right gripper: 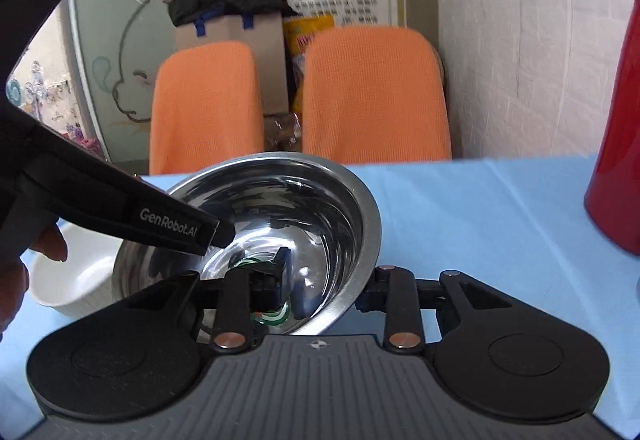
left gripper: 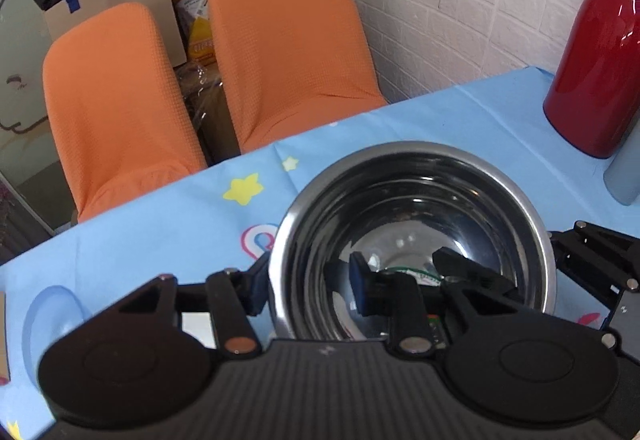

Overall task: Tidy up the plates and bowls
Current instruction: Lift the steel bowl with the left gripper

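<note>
A shiny steel bowl [left gripper: 416, 195] is over the blue tablecloth [left gripper: 168, 240]. My left gripper [left gripper: 308, 282] straddles its left rim, one finger outside and one inside, shut on the wall. My right gripper [right gripper: 326, 286] straddles the bowl's right rim [right gripper: 368, 240] the same way, shut on it; the bowl [right gripper: 280, 207] looks tilted in the right wrist view. The left gripper's finger [right gripper: 176, 228] reaches into the bowl from the left. A white bowl [right gripper: 72, 276] stands just left of the steel bowl.
A red thermos jug [left gripper: 596, 51] stands at the table's right by the white wall, with a grey-blue cup [left gripper: 626, 167] beside it. Two orange-covered chairs [left gripper: 280, 47] stand beyond the table's far edge, with a box and bags behind them.
</note>
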A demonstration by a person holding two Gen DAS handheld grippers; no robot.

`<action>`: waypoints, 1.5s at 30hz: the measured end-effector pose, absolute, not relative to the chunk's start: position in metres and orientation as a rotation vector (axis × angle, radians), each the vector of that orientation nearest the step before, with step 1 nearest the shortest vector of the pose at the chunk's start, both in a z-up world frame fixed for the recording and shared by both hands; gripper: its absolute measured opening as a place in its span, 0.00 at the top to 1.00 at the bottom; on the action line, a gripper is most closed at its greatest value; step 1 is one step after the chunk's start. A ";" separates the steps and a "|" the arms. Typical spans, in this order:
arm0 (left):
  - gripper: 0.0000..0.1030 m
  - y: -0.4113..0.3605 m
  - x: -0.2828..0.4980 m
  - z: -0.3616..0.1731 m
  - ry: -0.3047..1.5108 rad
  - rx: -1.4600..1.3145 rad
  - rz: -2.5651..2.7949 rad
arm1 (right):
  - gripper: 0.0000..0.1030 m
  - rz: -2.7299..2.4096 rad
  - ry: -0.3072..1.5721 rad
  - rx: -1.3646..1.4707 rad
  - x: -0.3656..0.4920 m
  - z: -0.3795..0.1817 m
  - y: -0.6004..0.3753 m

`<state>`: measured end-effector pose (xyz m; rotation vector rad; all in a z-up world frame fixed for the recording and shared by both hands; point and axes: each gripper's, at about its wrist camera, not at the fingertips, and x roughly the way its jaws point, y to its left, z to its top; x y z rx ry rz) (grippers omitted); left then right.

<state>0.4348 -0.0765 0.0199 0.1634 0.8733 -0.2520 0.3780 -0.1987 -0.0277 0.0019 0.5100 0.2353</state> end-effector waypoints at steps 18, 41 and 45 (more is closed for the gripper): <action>0.66 -0.039 0.240 0.005 0.897 0.146 -0.233 | 0.33 0.326 0.603 0.008 0.195 -0.048 -0.144; 0.18 -0.021 0.184 -0.011 0.785 0.125 -0.209 | 0.00 0.346 0.608 0.100 0.144 -0.057 -0.147; 0.12 -0.004 0.177 0.015 0.689 0.106 -0.181 | 0.00 0.268 0.554 0.112 0.139 -0.047 -0.168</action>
